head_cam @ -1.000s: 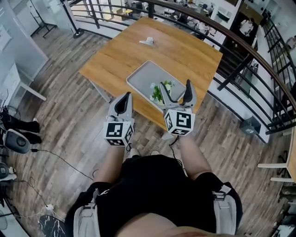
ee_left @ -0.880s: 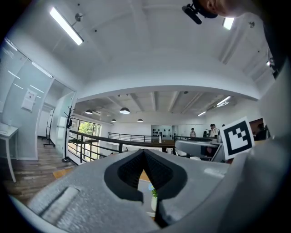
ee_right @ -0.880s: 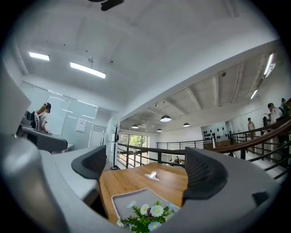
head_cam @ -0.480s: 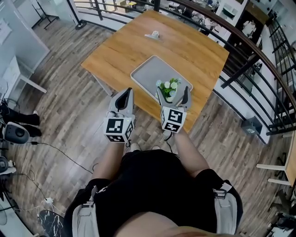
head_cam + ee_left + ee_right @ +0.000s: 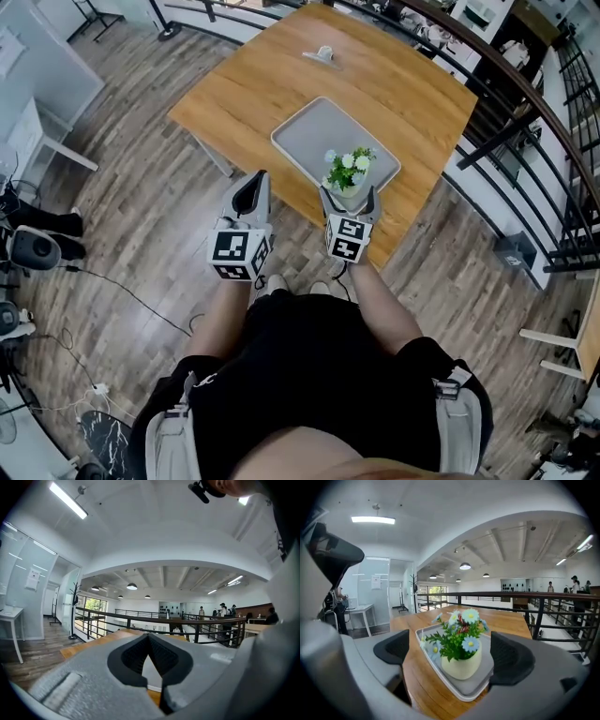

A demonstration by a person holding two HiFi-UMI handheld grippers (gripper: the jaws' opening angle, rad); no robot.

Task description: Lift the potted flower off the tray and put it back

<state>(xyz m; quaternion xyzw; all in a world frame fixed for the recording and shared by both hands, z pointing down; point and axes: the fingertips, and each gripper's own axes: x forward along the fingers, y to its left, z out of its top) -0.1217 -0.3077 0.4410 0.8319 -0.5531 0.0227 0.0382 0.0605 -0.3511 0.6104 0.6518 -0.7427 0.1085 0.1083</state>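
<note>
The potted flower (image 5: 349, 178), a cream pot with white and blue blooms, stands on the near right corner of the grey tray (image 5: 314, 131) on the wooden table (image 5: 244, 84). My right gripper (image 5: 349, 200) is at the table's near edge, open wide. Its jaws have just been opening. In the right gripper view the pot (image 5: 461, 663) sits just ahead, framed by the two black pads (image 5: 396, 648), which do not touch it. The tray rim (image 5: 440, 679) reaches toward the jaws. My left gripper (image 5: 251, 192) hangs left of the table edge, shut (image 5: 149, 635), holding nothing.
A small white object (image 5: 323, 54) lies at the table's far side. A dark curved railing (image 5: 487, 84) runs behind the table. A white table (image 5: 37, 141), cables and gear (image 5: 33, 248) sit on the wood floor at left.
My right gripper has sunk from above the flower down to the table's near edge, with its jaws spread wider. The left gripper has dropped slightly.
</note>
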